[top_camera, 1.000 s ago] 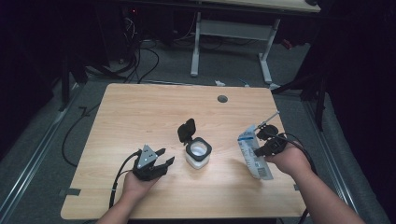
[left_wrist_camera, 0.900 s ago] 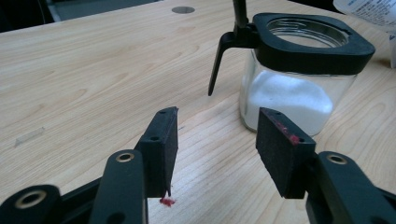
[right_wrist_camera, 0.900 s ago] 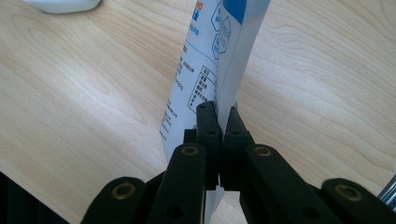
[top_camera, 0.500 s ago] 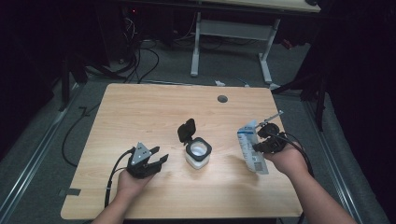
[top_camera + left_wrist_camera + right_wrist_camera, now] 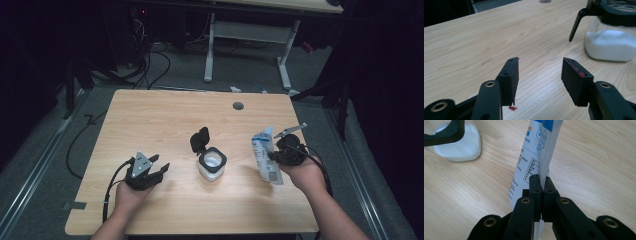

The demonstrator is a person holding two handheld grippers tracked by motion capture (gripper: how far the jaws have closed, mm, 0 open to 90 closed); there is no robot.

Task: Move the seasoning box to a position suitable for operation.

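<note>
Raised more upright since before, the pouch (image 5: 541, 157) sits clamped between the right gripper (image 5: 540, 181) jaws; left gripper (image 5: 540, 72) jaws apart.

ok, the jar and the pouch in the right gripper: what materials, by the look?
Jar: clear glass or hard plastic, glossy; the white granules show through the wall. Its lid and collar look like black moulded plastic. Pouch: thin printed film, white and blue, slightly shiny, folding flat where the right gripper pinches it. Table: light wood-grain top, matte.

A wooden table (image 5: 150, 125) bears a jar (image 5: 212, 165).
</note>
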